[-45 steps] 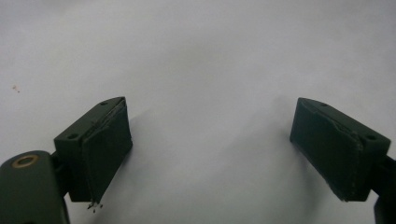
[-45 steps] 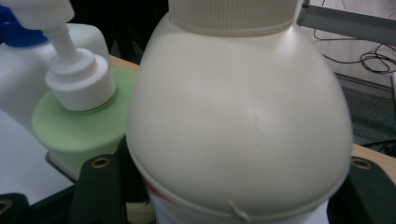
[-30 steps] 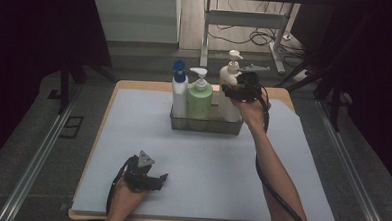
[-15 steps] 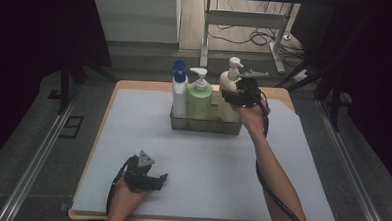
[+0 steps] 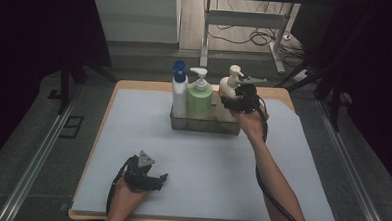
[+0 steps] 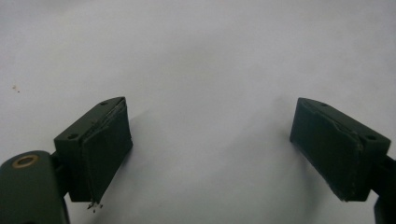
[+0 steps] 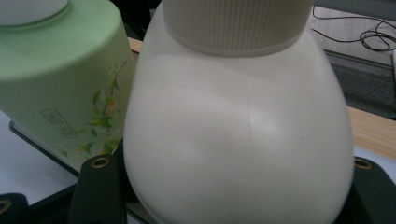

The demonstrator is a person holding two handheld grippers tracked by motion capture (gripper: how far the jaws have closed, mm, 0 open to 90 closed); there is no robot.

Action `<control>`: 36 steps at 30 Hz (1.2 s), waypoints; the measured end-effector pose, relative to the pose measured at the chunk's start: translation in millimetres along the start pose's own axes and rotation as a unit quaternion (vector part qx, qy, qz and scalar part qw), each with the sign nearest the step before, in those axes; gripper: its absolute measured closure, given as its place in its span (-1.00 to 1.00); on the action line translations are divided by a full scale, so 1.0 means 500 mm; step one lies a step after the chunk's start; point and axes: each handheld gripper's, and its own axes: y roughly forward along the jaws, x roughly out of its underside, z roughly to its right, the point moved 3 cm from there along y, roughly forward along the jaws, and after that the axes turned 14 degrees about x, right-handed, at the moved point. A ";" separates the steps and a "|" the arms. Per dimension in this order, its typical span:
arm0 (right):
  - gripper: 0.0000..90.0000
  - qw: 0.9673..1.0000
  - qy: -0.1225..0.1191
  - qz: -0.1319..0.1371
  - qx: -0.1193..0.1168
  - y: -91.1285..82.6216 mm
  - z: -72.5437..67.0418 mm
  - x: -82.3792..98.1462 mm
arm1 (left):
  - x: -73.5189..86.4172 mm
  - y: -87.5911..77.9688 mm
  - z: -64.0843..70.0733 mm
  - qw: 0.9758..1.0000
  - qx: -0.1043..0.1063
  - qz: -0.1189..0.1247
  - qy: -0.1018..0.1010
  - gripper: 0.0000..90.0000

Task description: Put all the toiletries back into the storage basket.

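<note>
- The right gripper (image 5: pixel 234 101) is up against the cream pump bottle (image 5: pixel 228 98), which stands at the right end of the clear tray (image 5: pixel 203 125) near the far edge of the table (image 5: pixel 109 111).
- In the right gripper view the cream pump bottle (image 7: pixel 238 126) sits between the two black jaws, one on each side of its round belly. The jaws are part way apart, about as wide as the bottle, and look to be clamped on it, though the pads themselves are hidden behind the bottle, so a loose fit cannot be ruled out.
- The bottle stands upright, touching or nearly touching the green pump bottle (image 5: pixel 199 98) in the middle of the tray. A white bottle with a blue cap (image 5: pixel 179 92) stands at the left end.
- The left gripper (image 5: pixel 153 179) rests on the white mat (image 5: pixel 206 181) near the front edge. In the left gripper view its jaws are wide apart with only bare mat between them.
- How far along: all three bottles are in the tray. By the look of it the cream one is either just being set into its place or just being taken hold of to lift out; one moment does not tell which.
- What is left, in my judgement: let go cleanly if it is being placed, or lift it straight up clear of the tray wall and its green neighbour if it is being taken.
</note>
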 end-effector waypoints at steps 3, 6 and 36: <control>-0.17 1.000 -0.001 -0.002 0.000 0.004 -0.001 0.007 | 0.000 0.000 0.000 1.000 0.000 0.000 0.000 -0.73; -0.17 1.000 0.001 -0.006 0.000 0.008 -0.002 0.013 | 0.000 0.000 0.000 1.000 0.000 0.000 0.000 -0.73; -0.21 1.000 -0.002 -0.016 -0.004 0.028 0.000 0.036 | 0.000 0.000 0.000 1.000 0.000 0.001 -0.001 -0.73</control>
